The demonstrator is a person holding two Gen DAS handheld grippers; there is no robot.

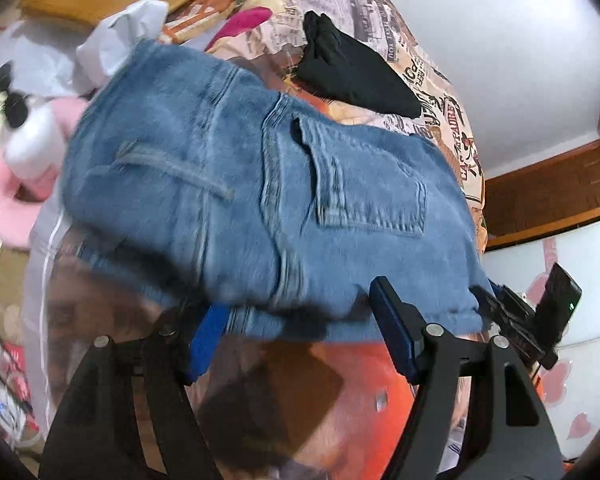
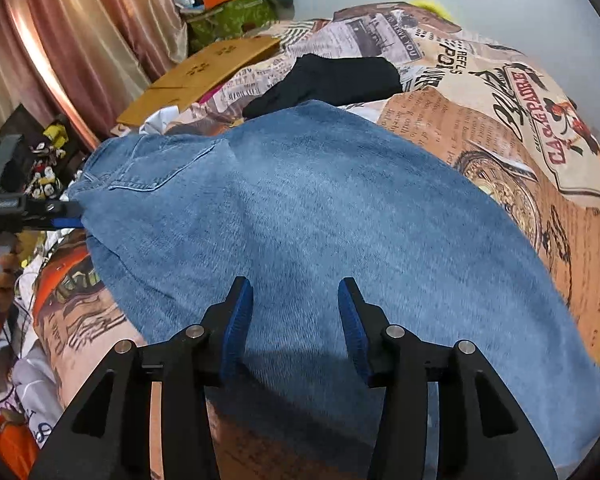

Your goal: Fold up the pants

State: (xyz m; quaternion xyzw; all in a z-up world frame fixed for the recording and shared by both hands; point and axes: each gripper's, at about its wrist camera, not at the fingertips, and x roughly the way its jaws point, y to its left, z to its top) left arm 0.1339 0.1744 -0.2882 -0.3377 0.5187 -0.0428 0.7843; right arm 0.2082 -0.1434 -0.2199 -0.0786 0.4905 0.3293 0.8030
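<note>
Printed bedspread (image 2: 500, 128) bearing "CASA PADRE" in red banner lettering, "REELS" in black type, smaller print illegible

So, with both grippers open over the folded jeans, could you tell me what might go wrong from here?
1. The jeans lie bunched on an uneven bedspread, so the fold may slump or open.
2. The black garment sits right behind the jeans; a push forward could drag it along.
3. The left gripper is at the denim's near edge and the right gripper above it, both open; closing now may pinch one layer only.
</note>
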